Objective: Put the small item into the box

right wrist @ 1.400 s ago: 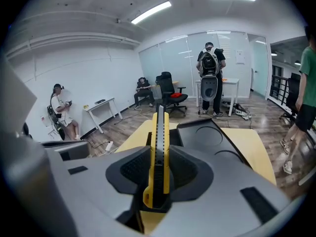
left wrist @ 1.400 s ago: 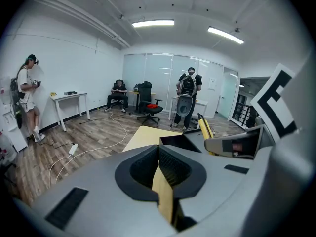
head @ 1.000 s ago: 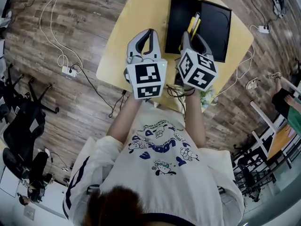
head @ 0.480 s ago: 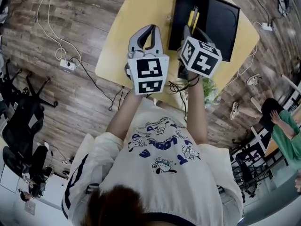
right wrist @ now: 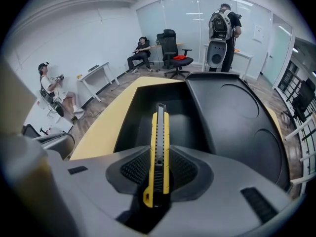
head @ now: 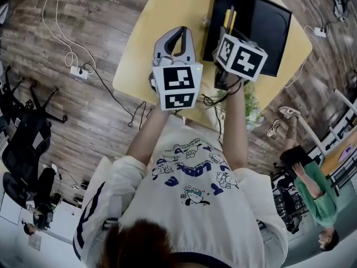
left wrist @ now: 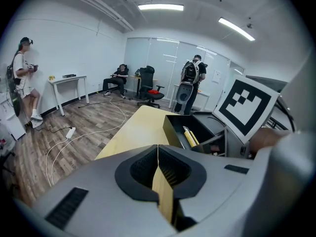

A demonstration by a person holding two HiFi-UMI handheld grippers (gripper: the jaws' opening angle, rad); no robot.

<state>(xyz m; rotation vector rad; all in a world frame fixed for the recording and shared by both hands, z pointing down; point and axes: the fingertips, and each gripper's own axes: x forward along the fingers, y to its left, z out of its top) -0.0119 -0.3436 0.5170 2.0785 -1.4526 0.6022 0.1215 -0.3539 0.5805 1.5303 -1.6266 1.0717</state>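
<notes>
A yellow and black utility knife (right wrist: 159,147) stands upright between the pads of my right gripper (right wrist: 159,158), which is shut on it. Its tip points over the open black box (right wrist: 187,113), whose lid (right wrist: 232,112) lies flat to the right. In the head view the right gripper (head: 224,35) hangs over the box's near edge (head: 215,15), and the knife (head: 229,18) sticks out past the marker cube. My left gripper (head: 179,33) hovers over the yellow table (head: 167,10) left of the box. Its tips (left wrist: 158,152) meet, with nothing between them.
The table (left wrist: 133,130) is small, and its left edge drops to a wooden floor. White cables and a power strip (head: 78,71) lie there. Office chairs (head: 25,144) stand at the far left. Several people and white desks (left wrist: 66,85) are farther back in the room.
My right gripper has carried the knife forward, farther over the box. The left gripper has stayed almost where it was.
</notes>
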